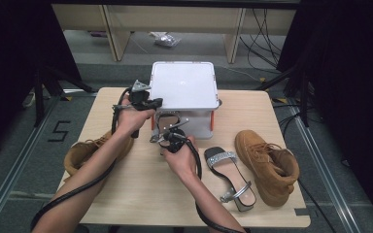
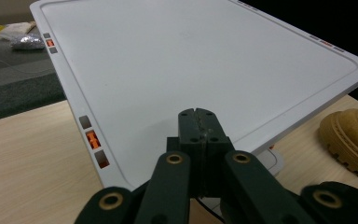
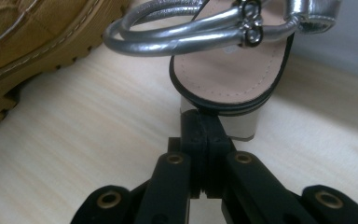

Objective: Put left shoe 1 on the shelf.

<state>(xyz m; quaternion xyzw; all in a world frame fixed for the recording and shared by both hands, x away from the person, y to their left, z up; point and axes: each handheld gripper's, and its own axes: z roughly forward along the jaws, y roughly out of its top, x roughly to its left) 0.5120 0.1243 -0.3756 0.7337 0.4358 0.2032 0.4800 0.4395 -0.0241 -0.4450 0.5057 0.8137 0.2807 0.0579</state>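
Part of the left boot is hidden under the left forearm in the high view, so only its tan toe and side are seen; in the left gripper view only a piece of ribbed sole is seen at the right edge, and it cannot be told to which boot it belongs. The sandal in front of the box is covered in large part by the right gripper and the hand, and in the right gripper view its toe is cut off at the top edge. Four shoes are counted on the table: two tan boots and two silver sandals. The second sandal and the right boot lie side by side at the right of the table, well apart from the grippers. One grey box with a flat lid is counted, with small orange latches on its sides. No brand or label can be read on any shoe or on the box; a mark like a figure 5 is seen on the floor at the left of the table. The jaws of the left gripper are closed together with nothing between them, and they are held above the near edge of the lid. The jaws of the right gripper are closed too and empty, with their tips just at the heel of the sandal, which stands on the table between the box and the left boot; whether they touch the heel cannot be told.
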